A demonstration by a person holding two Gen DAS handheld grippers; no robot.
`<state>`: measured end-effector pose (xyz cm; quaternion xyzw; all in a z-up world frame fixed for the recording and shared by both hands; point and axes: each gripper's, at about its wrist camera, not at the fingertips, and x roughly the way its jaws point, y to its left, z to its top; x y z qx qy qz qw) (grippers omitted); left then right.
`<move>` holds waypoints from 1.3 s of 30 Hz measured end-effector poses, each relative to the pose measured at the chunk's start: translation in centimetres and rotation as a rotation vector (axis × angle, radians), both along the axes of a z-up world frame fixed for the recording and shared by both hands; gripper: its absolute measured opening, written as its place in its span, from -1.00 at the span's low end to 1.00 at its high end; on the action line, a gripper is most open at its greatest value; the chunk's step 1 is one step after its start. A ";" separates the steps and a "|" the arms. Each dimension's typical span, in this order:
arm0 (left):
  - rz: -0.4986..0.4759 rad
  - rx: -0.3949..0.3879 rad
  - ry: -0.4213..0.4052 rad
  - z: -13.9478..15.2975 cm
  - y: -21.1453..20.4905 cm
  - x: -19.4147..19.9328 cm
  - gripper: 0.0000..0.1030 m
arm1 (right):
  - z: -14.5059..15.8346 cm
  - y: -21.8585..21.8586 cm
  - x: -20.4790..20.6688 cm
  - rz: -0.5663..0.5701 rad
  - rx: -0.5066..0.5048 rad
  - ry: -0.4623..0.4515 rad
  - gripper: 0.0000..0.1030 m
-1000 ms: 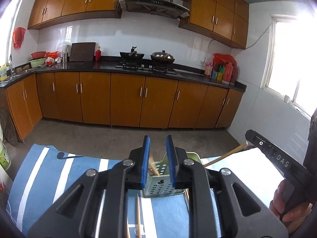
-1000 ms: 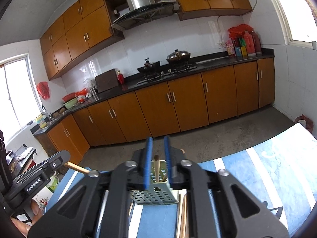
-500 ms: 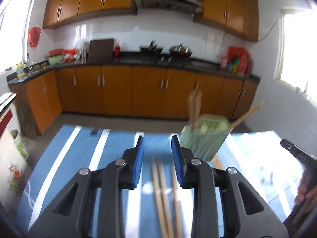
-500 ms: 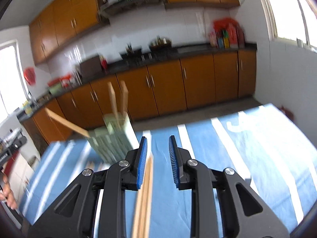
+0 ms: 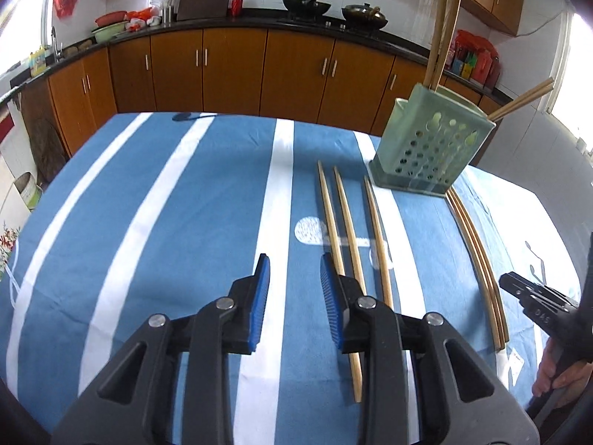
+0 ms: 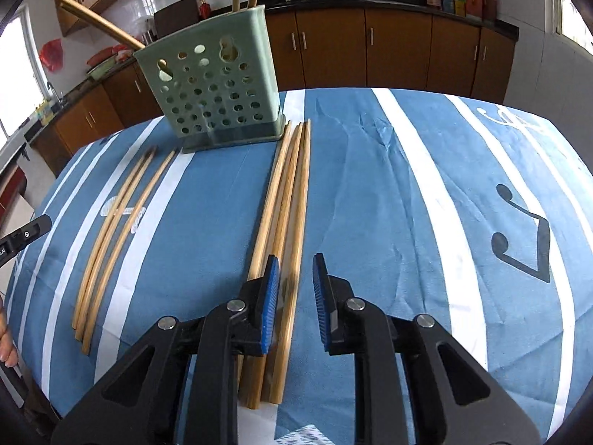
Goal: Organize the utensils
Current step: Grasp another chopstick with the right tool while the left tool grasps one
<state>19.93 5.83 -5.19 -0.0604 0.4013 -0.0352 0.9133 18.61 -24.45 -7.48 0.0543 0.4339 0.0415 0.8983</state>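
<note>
A pale green perforated holder (image 5: pixel 430 148) (image 6: pixel 218 85) stands on the blue striped cloth with several wooden chopsticks sticking out of it. Three loose chopsticks (image 5: pixel 344 218) (image 6: pixel 111 230) lie in front of it on one side, a tight bundle of chopsticks (image 6: pixel 285 193) (image 5: pixel 478 259) on the other. My left gripper (image 5: pixel 294 270) hovers low over the cloth, open, with nothing between its pads; the nearest chopstick runs under its right finger. My right gripper (image 6: pixel 295 270) is over the bundle's near end, its jaws closing. One chopstick lies between the pads, and they are not pressing on it.
The cloth-covered table (image 5: pixel 166 204) drops off at its far edge towards a kitchen floor and brown cabinets (image 5: pixel 229 66). The other gripper's tip shows at the right edge of the left wrist view (image 5: pixel 533 296) and at the left edge of the right wrist view (image 6: pixel 22 237).
Both grippers have dropped from above the holder down to just over the cloth and tilted downward. The left jaws stand wider than a second ago.
</note>
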 end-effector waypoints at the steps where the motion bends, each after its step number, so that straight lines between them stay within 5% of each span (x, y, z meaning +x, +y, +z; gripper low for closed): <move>1: -0.004 -0.001 0.002 0.1 0.0 0.1 -0.44 | -0.2 0.1 0.1 0.000 -0.006 0.004 -0.66; 9: -0.043 -0.009 0.021 -0.9 -0.9 0.2 -0.44 | -0.8 -0.2 0.2 0.008 -0.024 0.014 -0.67; 12: -0.057 -0.019 0.032 -1.3 -1.3 0.3 -0.44 | -0.9 -0.3 0.2 -0.003 -0.055 0.007 -0.85; 19: -0.100 -0.030 0.063 -2.5 -2.7 0.6 -0.44 | -1.0 -3.9 0.4 -0.134 -0.063 0.013 -0.86; 39: -0.092 0.104 0.092 -4.5 -5.3 2.0 -0.82 | -1.1 -4.4 0.3 -0.131 -0.076 0.010 -0.86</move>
